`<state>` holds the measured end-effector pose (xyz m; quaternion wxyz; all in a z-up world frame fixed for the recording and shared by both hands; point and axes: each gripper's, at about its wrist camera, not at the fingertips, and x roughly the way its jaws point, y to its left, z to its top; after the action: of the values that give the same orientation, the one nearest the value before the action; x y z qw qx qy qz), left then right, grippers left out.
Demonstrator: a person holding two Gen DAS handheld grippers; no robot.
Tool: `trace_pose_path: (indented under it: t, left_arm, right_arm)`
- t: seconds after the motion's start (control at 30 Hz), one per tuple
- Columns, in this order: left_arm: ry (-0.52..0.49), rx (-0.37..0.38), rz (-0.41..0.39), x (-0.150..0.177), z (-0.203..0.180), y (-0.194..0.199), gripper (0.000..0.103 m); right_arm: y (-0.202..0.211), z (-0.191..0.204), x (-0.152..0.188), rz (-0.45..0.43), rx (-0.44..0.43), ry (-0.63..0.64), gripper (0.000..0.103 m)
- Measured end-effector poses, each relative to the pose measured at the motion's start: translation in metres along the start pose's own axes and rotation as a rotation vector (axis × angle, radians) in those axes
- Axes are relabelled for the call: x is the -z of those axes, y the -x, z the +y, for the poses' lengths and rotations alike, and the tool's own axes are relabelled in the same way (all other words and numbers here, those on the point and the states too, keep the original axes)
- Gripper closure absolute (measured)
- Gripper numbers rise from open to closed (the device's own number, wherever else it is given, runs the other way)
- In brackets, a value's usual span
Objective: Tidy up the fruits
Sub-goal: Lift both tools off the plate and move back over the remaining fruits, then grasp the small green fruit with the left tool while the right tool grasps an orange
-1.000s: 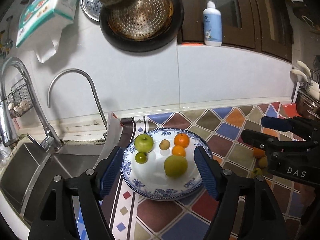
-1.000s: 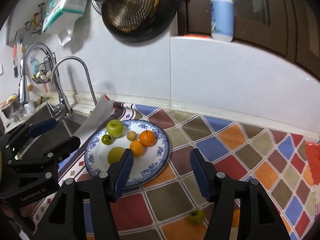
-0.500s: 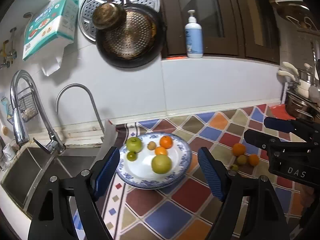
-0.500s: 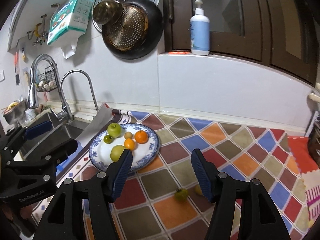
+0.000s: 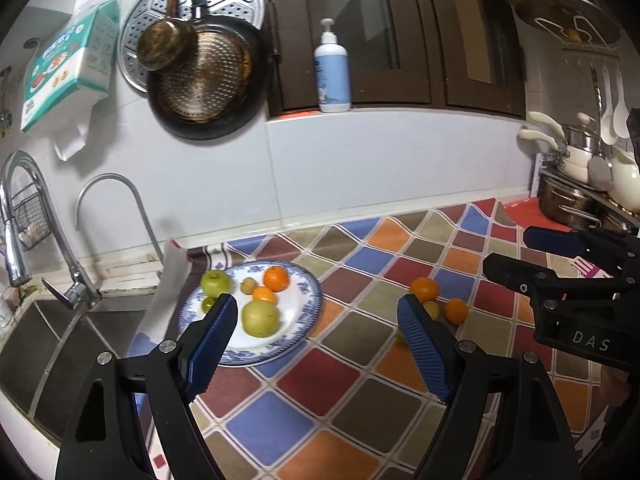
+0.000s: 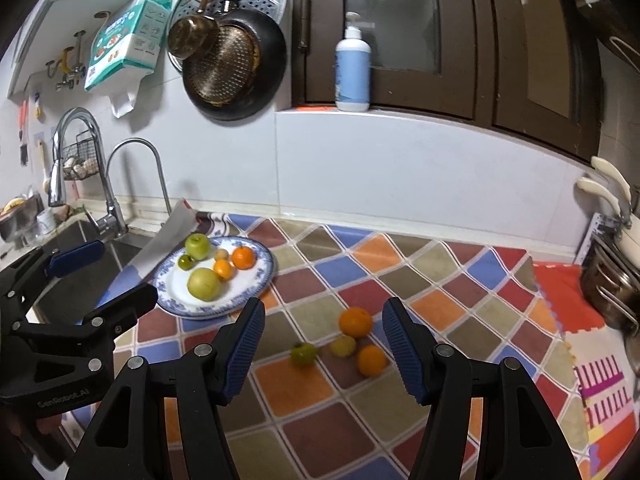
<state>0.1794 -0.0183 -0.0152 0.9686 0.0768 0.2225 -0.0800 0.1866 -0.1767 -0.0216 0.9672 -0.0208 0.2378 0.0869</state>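
While both tongs gape wide, six fruits sit on the plate [image 6: 256, 286]
Four more (one perhaps a lime [image 6: 303, 353]) lie loose beside it

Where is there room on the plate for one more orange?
The plate has bare white along its near edge, in front of the big green fruit, and at its right rim beside the orange. The far left part is crowded: green apple, small green fruit and others sit close together.

Left tool [image 5: 316, 330] spread wide, empty, above the checkered tabletop [image 5: 360, 376]. Blue-patterned plate [image 5: 308, 300] far left, carrying green apple [image 5: 215, 282], pear [image 5: 261, 317], oranges. Right: loose orange [image 5: 424, 289], smaller orange [image 5: 456, 311]. Right tool [image 5: 536, 258] at right edge.
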Motion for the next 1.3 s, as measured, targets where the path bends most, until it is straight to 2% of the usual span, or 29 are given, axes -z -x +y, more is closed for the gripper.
trace_pose_path:
  t: [0.4,0.53,0.73,0.87,1.03,1.17,1.3]
  left_arm:
    - [-0.070,0.029,0.047,0.009,-0.042,-0.030,0.021]
    - [-0.083,0.062,0.065,0.013,-0.051,-0.043,0.021]
    - [-0.099,0.101,0.127,0.021,-0.060,-0.071,0.021]
    - [-0.100,0.131,0.177,0.027,-0.062,-0.094,0.022]
    - [-0.112,0.178,0.220,0.030,-0.066,-0.114,0.031]
    - [-0.118,0.198,0.244,0.031,-0.069,-0.129,0.033]
    - [-0.113,0.222,0.278,0.033,-0.070,-0.143,0.039]
  right_arm:
    - [-0.017,-0.038,0.027,0.087,0.011,0.001,0.041]
    - [-0.027,-0.047,0.035,0.112,0.003,0.005,0.041]
    - [-0.048,-0.057,0.043,0.139,-0.048,-0.008,0.041]
    - [-0.070,-0.060,0.049,0.178,-0.052,-0.003,0.042]
    - [-0.092,-0.063,0.055,0.227,-0.084,-0.015,0.043]
    - [-0.105,-0.065,0.057,0.251,-0.101,-0.022,0.048]
    - [-0.117,-0.070,0.058,0.270,-0.106,-0.036,0.050]
